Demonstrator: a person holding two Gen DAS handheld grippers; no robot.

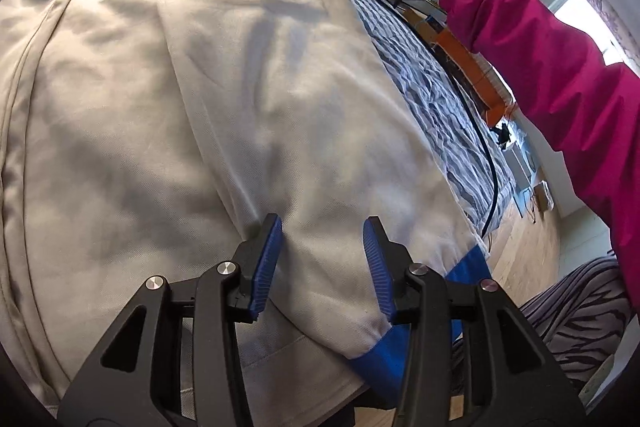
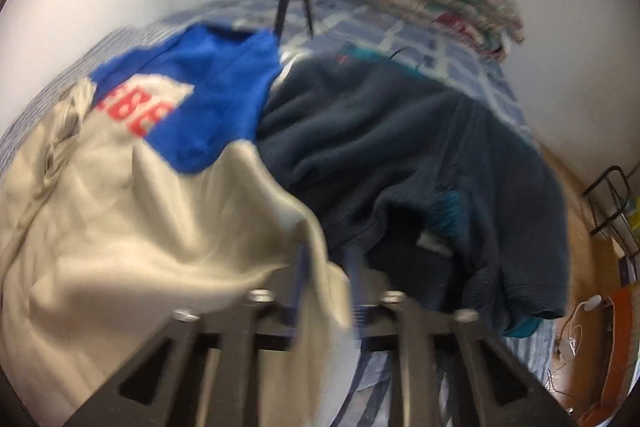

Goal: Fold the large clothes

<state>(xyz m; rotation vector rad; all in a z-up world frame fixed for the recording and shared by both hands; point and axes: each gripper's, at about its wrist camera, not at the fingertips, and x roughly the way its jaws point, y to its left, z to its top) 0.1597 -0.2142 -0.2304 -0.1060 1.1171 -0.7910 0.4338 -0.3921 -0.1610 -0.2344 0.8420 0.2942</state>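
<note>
The cream and blue jacket (image 1: 180,99) is spread flat on the bed (image 1: 432,95), beside a dark fleece (image 2: 420,163) lying further along. A fold of the near side is judged to be the step in hand. It would be done best if both edges were gripped firmly and lifted together, so that the cloth is carried over in one even panel and no crease is dragged in.

The left gripper (image 1: 322,227) is held low over the cream cloth near the blue cuff (image 1: 472,267); its fingers (image 1: 264,267) are spread, cloth lies between them, and no pinch is seen.

The right gripper (image 2: 326,255) is blurred. A ridge of the jacket's cream edge is seen standing between its narrowed fingers, but whether it is actually clamped cannot be told.
</note>
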